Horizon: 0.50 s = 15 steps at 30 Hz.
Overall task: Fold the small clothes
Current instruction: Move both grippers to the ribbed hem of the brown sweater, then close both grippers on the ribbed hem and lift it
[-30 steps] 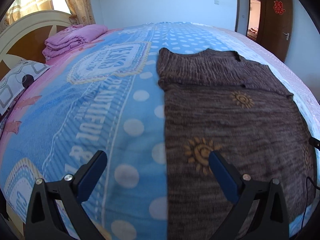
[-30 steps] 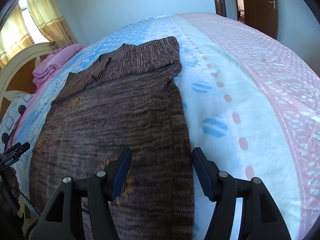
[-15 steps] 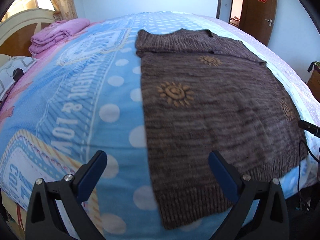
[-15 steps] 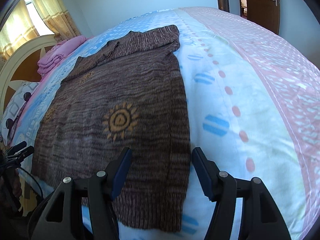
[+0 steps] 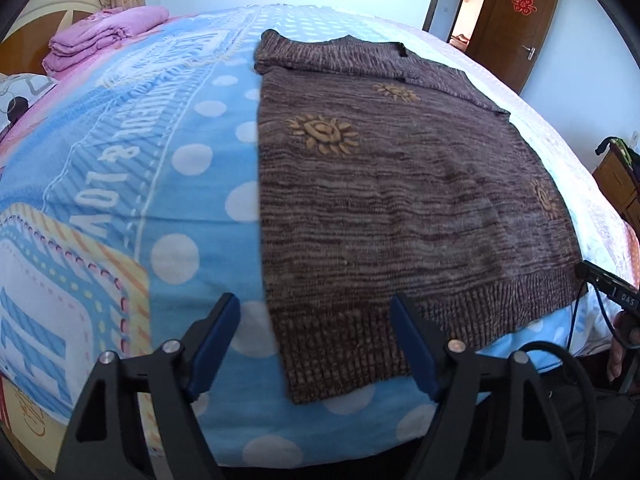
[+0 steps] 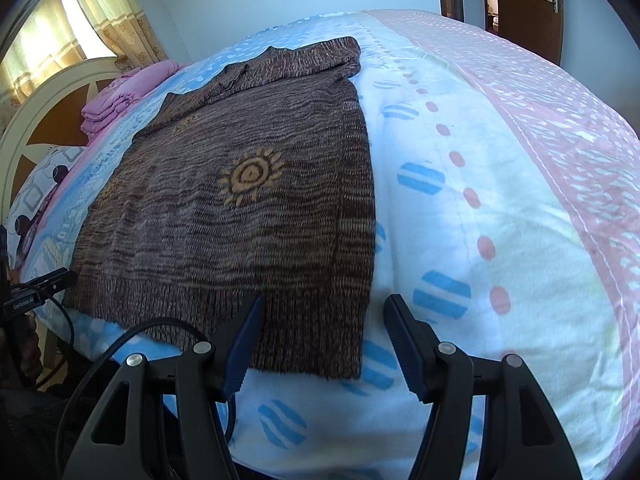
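A brown knitted sweater (image 5: 384, 192) with yellow sun motifs lies flat on the bed, sleeves folded across its far end. My left gripper (image 5: 316, 340) hovers over the sweater's near left hem corner. Its jaws are closing, and the blue pads straddle the ribbed hem without pressing it. In the right wrist view the same sweater (image 6: 240, 208) fills the left half. My right gripper (image 6: 322, 340) hangs over the near right hem corner, open, with the corner between its pads and untouched.
The bed (image 5: 120, 152) carries a blue dotted blanket, pink-striped on the right side (image 6: 540, 160). Folded pink bedding (image 5: 100, 40) and a pillow (image 6: 44, 184) lie by the headboard. A brown door (image 5: 516, 24) stands behind. A black cable (image 5: 560, 364) hangs near the bed's front edge.
Both grippers have drawn back toward the bed's near edge, so the sweater's ribbed hem has come into view between their pads. The left jaws have narrowed.
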### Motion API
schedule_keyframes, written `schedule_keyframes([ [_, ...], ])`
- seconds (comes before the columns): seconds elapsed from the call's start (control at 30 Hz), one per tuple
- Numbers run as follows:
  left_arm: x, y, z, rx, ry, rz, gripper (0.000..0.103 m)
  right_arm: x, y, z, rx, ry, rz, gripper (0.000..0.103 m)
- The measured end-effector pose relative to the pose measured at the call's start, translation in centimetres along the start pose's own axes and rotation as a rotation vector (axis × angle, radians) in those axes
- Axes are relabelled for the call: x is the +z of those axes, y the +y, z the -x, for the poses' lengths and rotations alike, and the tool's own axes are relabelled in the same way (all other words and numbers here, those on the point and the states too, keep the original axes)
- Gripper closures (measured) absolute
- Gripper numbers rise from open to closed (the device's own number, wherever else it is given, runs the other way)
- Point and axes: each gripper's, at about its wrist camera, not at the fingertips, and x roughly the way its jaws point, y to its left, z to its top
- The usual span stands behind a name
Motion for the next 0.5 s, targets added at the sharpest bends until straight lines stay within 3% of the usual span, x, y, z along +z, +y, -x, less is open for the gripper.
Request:
schedule_keyframes([
  [0.07, -0.1, 0.2, 0.1, -0.007, 0.002, 0.018, 0.025, -0.3, 0.0, 0.2, 0.003, 0.004, 0.002, 0.040],
  [0.23, -0.8, 0.6, 0.4, 0.009, -0.011, 0.046, 0.043, -0.7, 0.0, 0.4, 0.009, 0.004, 0.002, 0.044],
  [0.3, -0.9, 0.5, 0.4, 0.012, -0.013, 0.048, 0.057, -0.7, -0.1, 0.5, 0.013, 0.001, -0.004, 0.048],
  [0.5, -1.3, -0.3, 0.5, 0.027, 0.002, 0.026, 0.062, -0.7, 0.2, 0.7, 0.031, 0.000, 0.003, 0.052],
])
